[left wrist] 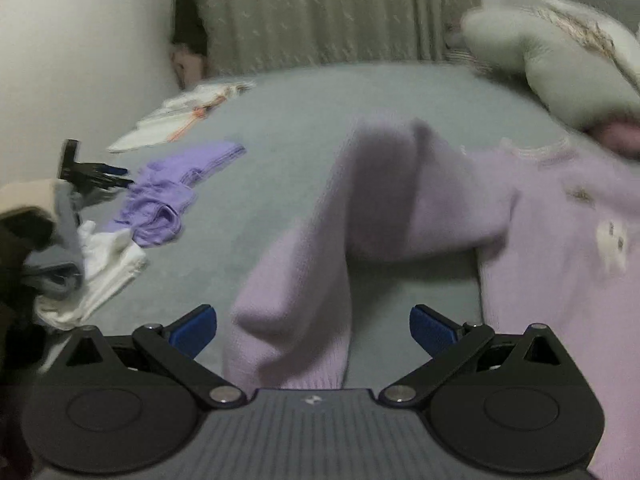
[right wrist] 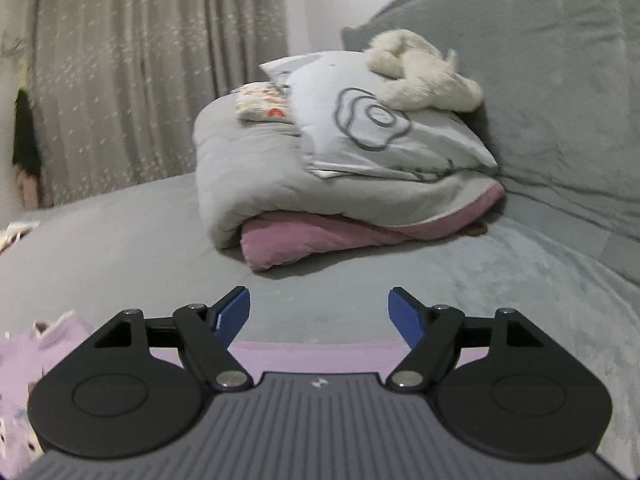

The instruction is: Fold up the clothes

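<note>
A pale lilac sweater [left wrist: 552,224] lies on the grey bed [left wrist: 280,128], its body at the right and one sleeve [left wrist: 304,288] running down toward me. My left gripper [left wrist: 313,330] is open, its blue pads either side of the sleeve's cuff end without pressing on it. In the right wrist view my right gripper [right wrist: 319,318] is open above the bed, nothing between its pads. A strip of the lilac sweater [right wrist: 312,352] shows just under the fingers and at the lower left.
A purple garment [left wrist: 176,192], white clothes [left wrist: 108,268] and a grey piece lie at the left of the bed, with another gripper tool [left wrist: 88,172] beside them. A folded grey and pink duvet [right wrist: 320,184] with a pillow and a plush toy [right wrist: 420,72] sits ahead. Curtains [right wrist: 140,80] hang behind.
</note>
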Demonstrator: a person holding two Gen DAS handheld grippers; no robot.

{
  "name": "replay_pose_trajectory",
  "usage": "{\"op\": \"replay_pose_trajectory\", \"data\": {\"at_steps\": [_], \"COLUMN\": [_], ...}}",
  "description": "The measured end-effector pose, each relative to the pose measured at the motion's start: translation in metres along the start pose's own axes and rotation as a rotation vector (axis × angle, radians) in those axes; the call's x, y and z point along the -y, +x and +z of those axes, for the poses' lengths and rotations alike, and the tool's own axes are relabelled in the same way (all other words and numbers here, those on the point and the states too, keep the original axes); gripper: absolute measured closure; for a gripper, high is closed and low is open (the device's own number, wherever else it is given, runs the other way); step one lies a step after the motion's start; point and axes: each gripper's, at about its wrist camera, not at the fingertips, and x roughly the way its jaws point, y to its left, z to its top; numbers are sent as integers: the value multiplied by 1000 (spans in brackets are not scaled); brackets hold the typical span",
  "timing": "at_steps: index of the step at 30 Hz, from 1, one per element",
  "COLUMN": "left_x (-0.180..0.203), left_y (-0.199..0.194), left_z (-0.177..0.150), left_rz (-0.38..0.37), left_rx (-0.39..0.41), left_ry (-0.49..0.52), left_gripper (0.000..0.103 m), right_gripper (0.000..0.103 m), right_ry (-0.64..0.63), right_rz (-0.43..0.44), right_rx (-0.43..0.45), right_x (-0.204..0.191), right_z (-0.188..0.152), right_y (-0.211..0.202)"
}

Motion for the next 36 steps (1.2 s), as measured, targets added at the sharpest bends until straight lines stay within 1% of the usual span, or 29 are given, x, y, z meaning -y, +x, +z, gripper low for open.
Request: {"op": "replay_pose_trajectory", "data": {"at_steps": [1,3,4,5,6,7,8,9,10,11,13,17,20,21,23,24,25,26,28,29,30,31,32,34,36], "left_x": [-1,-3,-7,-10,-13,-16,-19,-18,-17,-21,-29,-65,-126,-148,-171,-179,-181,-185,-193,-198,-200,-203,-208,-216,-220], "left_y": [6,11,14,17,21,24,27,28,30,26,18,-2,-6,-2,6,9,9,8,12,15,17,17,19,23,19], "left_z": [-2,-6,-8,-9,-11,-13,-14,-13,-12,-10,-4,8,4,-2,-12,-14,-13,-12,-12,-15,-21,-24,-29,-31,-30], "left_rz": [50,96,78,29,-22,-73,-124,-116,-104,-138,-210,-310,-422,-477,-564,-578,-569,-541,-564,-598,-624,-629,-633,-625,-601], "left_rx": [-8,-12,-15,-20,-26,-31,-37,-51,-65,-58,-40,32,119,143,173,180,176,162,149,130,89,72,14,-15,5], "left_ry": [27,56,54,38,21,4,-13,-16,-18,-55,-135,-412,-823,-991,-1175,-1217,-1220,-1227,-1271,-1325,-1376,-1390,-1432,-1459,-1464], "left_gripper": [1,1,1,1,3,21,59,77,84,90,92,92,92,92,91,91,91,91,90,90,90,90,90,90,90], "right_gripper": [26,26,26,26,26,26,26,26,26,26,26,26,26,26,26,26,26,26,26,26,26,26,26,26,26], "right_ry": [-11,-19,-24,-28,-25,-23,-21,-15,-13,-12,-15,-9,4,8,17,21,26,30,39,43,45,45,44,38,32], "right_rz": [6,20,24,27,28,29,31,34,38,41,43,47,59,63,71,76,80,84,92,95,91,90,91,96,102], "right_rx": [-2,-8,-9,-11,-12,-13,-14,-17,-19,-20,-20,-23,-34,-38,-45,-49,-52,-56,-64,-67,-71,-77,-83,-90,-90], "right_x": [-3,-7,-8,-8,-8,-8,-8,-8,-8,-8,-8,-8,-8,-8,-9,-9,-9,-9,-10,-10,-9,-8,-8,-9,-11], "right_z": [-1,-4,-4,-5,-5,-5,-5,-5,-5,-5,-4,-4,-5,-6,-6,-7,-7,-8,-8,-9,-11,-12,-12,-12,-12], "right_y": [-1,-4,-4,-5,-5,-5,-5,-4,-4,-4,-4,-5,-5,-4,-4,-4,-4,-4,-4,-4,-2,-1,-1,1,0]}}
